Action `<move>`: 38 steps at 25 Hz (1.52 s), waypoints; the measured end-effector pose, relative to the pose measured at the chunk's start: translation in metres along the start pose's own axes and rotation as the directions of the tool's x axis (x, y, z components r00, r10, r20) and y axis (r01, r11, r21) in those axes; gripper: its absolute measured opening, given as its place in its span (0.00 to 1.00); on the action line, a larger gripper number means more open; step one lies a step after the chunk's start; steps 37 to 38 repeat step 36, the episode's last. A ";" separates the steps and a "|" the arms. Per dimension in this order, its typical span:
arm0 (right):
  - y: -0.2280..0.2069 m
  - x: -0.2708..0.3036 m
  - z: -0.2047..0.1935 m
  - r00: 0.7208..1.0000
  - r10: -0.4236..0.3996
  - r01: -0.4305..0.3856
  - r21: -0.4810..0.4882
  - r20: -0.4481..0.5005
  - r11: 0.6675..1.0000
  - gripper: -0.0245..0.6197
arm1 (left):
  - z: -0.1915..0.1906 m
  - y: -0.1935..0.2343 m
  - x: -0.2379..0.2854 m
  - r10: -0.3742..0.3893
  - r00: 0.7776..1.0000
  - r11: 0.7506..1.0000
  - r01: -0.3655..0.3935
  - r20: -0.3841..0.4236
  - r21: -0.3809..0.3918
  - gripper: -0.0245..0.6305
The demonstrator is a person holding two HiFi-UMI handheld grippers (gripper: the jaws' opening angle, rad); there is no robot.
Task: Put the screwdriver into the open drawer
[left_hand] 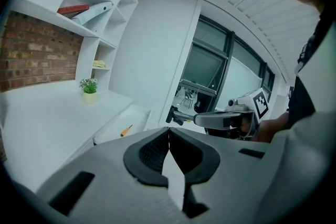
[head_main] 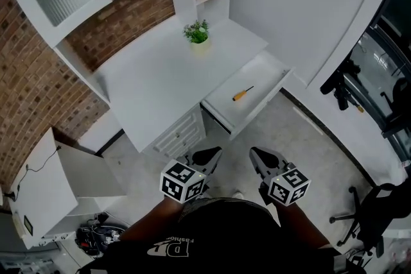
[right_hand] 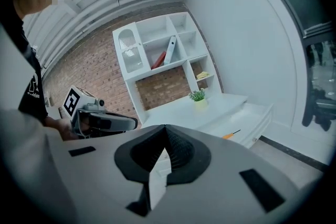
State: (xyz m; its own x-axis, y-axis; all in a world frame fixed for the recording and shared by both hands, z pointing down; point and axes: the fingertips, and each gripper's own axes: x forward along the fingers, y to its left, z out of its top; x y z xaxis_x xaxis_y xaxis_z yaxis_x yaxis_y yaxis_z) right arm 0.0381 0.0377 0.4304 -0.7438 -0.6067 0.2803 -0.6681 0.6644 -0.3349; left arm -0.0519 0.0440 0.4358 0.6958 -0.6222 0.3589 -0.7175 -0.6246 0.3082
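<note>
The screwdriver (head_main: 242,94) already lies flat near the middle of the open drawer (head_main: 272,68), clear of all four edges, with its orange handle toward the desk (head_main: 154,80) side and its thin shaft pointing along the drawer's length. The placing therefore looks finished. What remains, as far as one can judge, is to keep both tools well away from the drawer's front edge so nothing knocks it or sets the screwdriver rolling. There is no reason to reach back in, since the tool rests level and is not leaning on the drawer wall. The left gripper (head_main: 217,151) hangs close to the person's body, well apart from the desk. Its own view shows the two dark pads pressed together with nothing between them. The right gripper (head_main: 253,151) sits just beside it at about the same height, its jaws likewise closed and empty. A small potted plant (head_main: 197,32) stands near the desk's back edge, far from both.
</note>
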 end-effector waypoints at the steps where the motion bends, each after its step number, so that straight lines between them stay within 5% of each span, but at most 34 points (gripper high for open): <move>1: 0.000 0.003 0.001 1.000 -0.007 0.007 0.002 0.002 1.000 0.04 | 0.001 0.003 -0.001 -0.006 1.000 1.000 0.006 -0.002 0.003 0.07; 14: 0.011 0.025 0.010 0.999 -0.037 0.037 0.009 0.003 0.999 0.04 | 0.000 0.019 -0.008 -0.057 0.998 0.998 0.058 -0.027 0.033 0.07; 38: 0.012 0.025 0.001 0.999 -0.044 0.044 0.019 -0.007 0.999 0.04 | -0.003 0.021 -0.014 -0.043 0.999 0.999 0.043 -0.015 0.020 0.07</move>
